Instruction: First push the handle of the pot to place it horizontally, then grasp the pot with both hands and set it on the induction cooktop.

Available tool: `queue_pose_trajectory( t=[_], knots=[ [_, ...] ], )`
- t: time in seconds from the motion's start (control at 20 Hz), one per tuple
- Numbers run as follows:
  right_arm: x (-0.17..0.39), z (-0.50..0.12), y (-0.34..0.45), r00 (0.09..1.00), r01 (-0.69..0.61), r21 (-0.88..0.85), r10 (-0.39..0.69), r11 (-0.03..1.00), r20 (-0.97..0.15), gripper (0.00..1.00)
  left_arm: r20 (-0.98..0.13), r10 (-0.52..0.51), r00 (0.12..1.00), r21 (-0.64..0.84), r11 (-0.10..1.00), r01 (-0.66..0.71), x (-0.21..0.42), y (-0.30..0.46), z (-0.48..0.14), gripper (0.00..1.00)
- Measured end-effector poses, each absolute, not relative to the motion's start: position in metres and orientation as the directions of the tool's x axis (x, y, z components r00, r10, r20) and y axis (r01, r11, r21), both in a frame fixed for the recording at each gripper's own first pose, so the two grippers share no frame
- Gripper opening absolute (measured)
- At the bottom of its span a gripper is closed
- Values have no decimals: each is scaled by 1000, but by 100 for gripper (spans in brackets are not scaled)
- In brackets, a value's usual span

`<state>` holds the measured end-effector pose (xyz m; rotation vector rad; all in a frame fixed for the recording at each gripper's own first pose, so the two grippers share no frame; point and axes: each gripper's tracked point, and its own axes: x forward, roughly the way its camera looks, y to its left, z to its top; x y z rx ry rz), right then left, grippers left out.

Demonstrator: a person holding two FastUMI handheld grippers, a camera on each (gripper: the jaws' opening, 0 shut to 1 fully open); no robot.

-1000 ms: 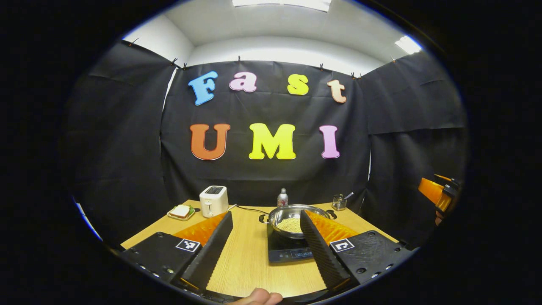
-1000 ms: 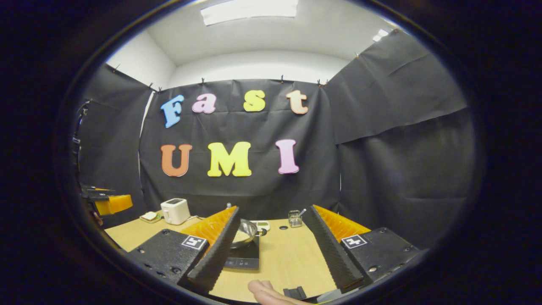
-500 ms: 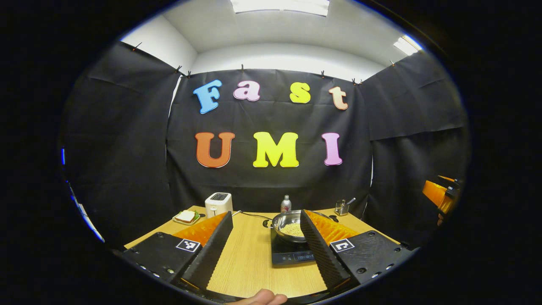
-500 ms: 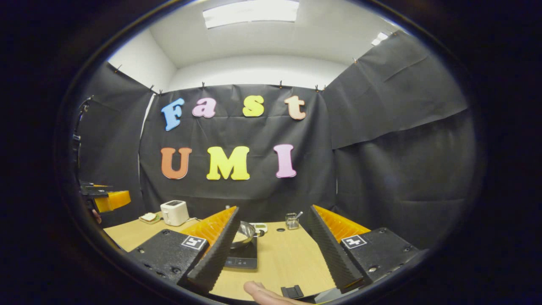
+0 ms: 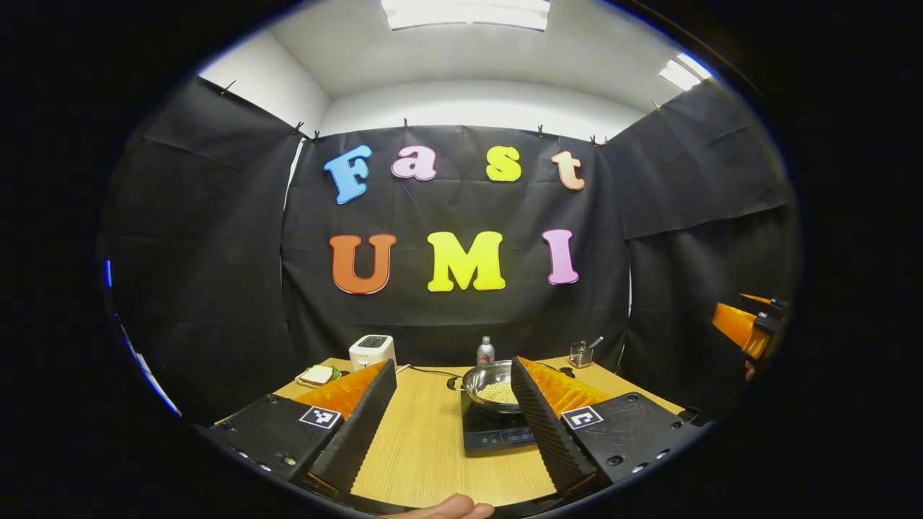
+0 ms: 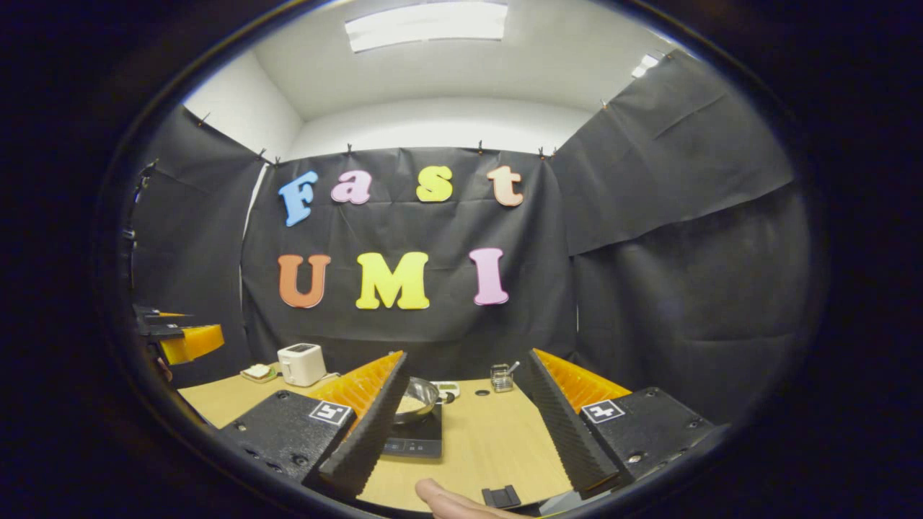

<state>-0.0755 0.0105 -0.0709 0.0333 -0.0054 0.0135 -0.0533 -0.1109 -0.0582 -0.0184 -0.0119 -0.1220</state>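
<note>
Black cloth walls close in a wooden bench (image 5: pixel 425 440), and on it the pot (image 5: pixel 490 386) already sits on the cooktop (image 5: pixel 494 431), with pale grains inside.

From here I judge there is little left to go wrong, but some risk stays. If a hand swings forward carelessly, a finger of a tool could knock the pot's rim and slide it off centre, or spill the grains. The small handle at the pot's left side could also catch. The bottle (image 5: pixel 484 351) and the toaster (image 5: pixel 371 351) stand behind, well apart from the pot.

The left tool (image 5: pixel 451 425) is spread wide, holds nothing and touches nothing. The right tool (image 6: pixel 461 425) is also wide apart and empty, hanging above the bench, with the pot seen just past its left finger.
</note>
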Motion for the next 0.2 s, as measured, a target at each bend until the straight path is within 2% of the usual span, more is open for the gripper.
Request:
queue_pose_trajectory(
  t=[0.2],
  knots=[
    [-80, -69, 12, 1000, -11, 23, 11, 1000, 2, 96, 17, -106, 994, 2, 994, 106, -58, -118, -57, 95]
  ],
)
